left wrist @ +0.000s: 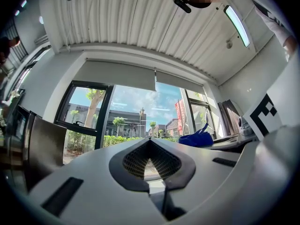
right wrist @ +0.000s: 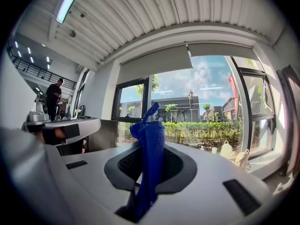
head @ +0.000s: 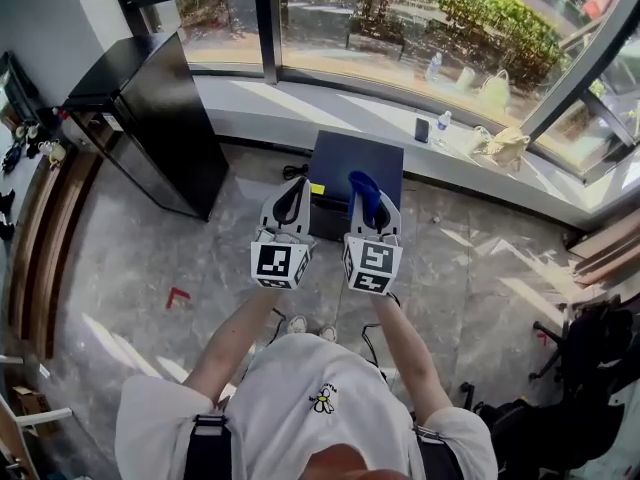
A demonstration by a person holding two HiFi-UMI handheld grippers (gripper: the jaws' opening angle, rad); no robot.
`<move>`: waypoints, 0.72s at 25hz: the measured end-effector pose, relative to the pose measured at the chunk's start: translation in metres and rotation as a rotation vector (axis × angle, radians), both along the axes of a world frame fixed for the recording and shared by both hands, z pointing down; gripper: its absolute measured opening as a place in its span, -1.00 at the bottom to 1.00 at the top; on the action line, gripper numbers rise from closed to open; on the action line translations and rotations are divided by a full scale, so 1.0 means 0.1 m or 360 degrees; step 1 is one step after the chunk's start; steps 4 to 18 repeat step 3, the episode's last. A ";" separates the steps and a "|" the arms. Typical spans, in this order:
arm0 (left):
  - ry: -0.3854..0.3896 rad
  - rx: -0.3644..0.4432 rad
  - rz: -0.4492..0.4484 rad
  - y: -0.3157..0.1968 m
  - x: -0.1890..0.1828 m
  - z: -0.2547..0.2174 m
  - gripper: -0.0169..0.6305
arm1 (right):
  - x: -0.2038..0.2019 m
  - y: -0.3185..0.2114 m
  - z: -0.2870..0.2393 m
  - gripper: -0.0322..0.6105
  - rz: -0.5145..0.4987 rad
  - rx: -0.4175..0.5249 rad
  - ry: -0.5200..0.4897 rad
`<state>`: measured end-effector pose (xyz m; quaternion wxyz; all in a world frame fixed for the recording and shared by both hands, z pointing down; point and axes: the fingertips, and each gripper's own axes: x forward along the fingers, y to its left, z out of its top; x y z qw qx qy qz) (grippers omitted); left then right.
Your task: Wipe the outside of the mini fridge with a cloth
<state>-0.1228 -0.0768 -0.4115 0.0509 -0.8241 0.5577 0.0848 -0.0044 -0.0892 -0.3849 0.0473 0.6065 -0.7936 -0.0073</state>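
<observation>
Grey stone floor (head: pixel 120 268) carries the mini fridge (head: pixel 355 163) at frame centre. Right gripper (head: pixel 371 206) pinches the blue cloth (head: pixel 362 183); left gripper (head: pixel 292 193) is closed, empty. The thinly held cloth could slip out during rubbing.

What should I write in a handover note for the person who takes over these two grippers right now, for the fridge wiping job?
Left gripper: shut, nothing between the jaws.
Right gripper: shut on the blue cloth, which sticks out past the jaws.
Mini fridge: I take it to be the low dark box on the floor straight ahead, below the window sill. The cloth is not touching it.
Done: the cloth is in hand.
Left: bring the cloth to the fridge and wipe its outside; no wiping shows yet.
</observation>
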 end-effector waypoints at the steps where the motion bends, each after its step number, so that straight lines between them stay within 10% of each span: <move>1: 0.0004 -0.0002 -0.0002 0.02 -0.02 0.00 -0.93 | -0.01 0.02 -0.02 -0.71 -0.0004 0.0004 0.0003; 18: 0.0017 -0.0003 -0.0005 0.05 -0.05 -0.01 -0.93 | -0.05 0.06 -0.06 -0.71 -0.0016 0.0017 0.0011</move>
